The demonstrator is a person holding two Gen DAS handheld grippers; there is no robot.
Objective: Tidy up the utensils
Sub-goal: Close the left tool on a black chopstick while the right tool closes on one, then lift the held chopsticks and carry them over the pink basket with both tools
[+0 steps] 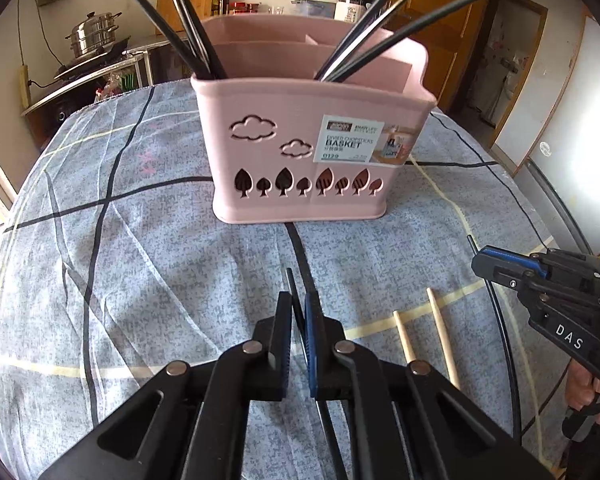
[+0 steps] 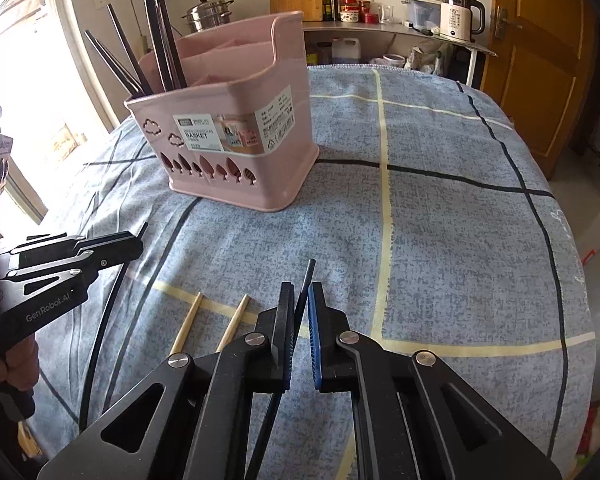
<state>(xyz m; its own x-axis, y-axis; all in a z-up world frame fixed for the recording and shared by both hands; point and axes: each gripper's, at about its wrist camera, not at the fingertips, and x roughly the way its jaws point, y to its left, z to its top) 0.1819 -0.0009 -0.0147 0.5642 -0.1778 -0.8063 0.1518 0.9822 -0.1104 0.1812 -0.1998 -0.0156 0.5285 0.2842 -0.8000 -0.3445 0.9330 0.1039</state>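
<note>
Pick-up step — left gripper (image 1: 298,312) and right gripper (image 2: 300,304) each clenched on one black chopstick (image 1: 296,300); next, presumably, lifted and dropped into pink basket (image 1: 300,152) — wooden pair (image 1: 424,332) left on bench.

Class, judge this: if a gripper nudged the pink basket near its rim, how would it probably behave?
The pink basket looks like thin, cut-out plastic, so probably light and apt to slide on the tablecloth. The long black chopsticks lean well above its rim, so a high push might tip it.
</note>
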